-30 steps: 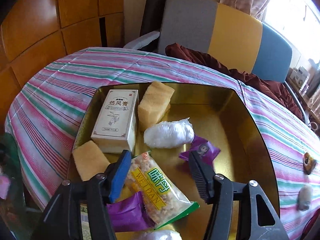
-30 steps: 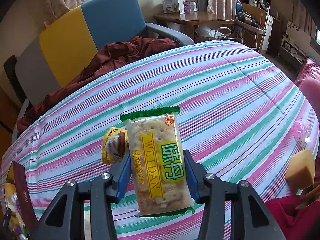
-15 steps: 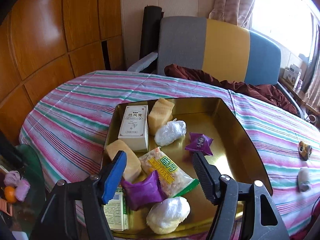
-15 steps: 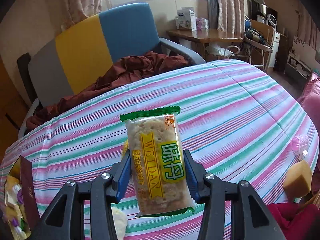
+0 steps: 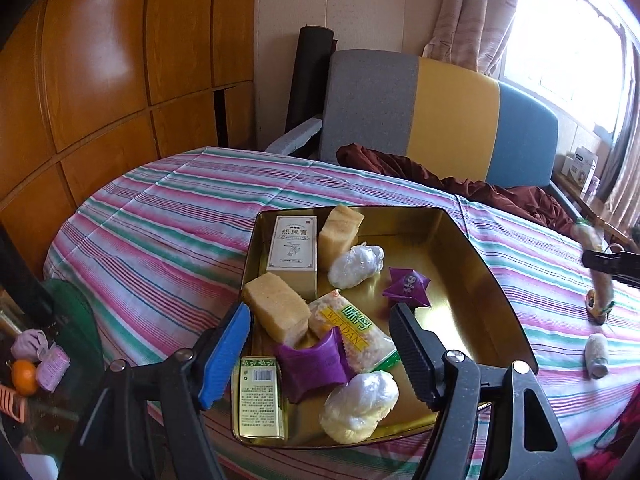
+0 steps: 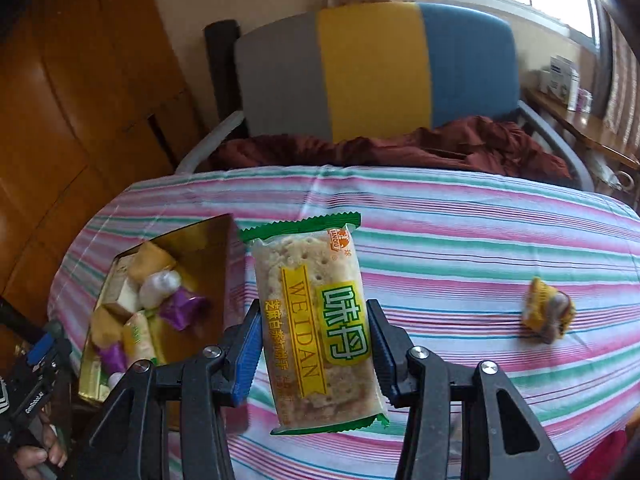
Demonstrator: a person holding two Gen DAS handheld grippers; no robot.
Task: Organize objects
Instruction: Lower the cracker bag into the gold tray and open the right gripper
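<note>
Beside gold tin (image 6: 218, 240) now, right gripper (image 6: 314, 350) gripping cracker pack (image 6: 316, 332), seemingly tilted.

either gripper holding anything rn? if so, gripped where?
Right gripper holds the cracker pack, pads on its two long edges, about mid-length. Left gripper holds nothing; its jaws are opening above the tin.

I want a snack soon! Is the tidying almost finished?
Nearly. Many snacks already lie in the gold tin. The right gripper holds a cracker pack beside the tin. The left gripper is empty, jaws opening. A yellow-wrapped snack and a small pale roll remain on the tablecloth.
</note>
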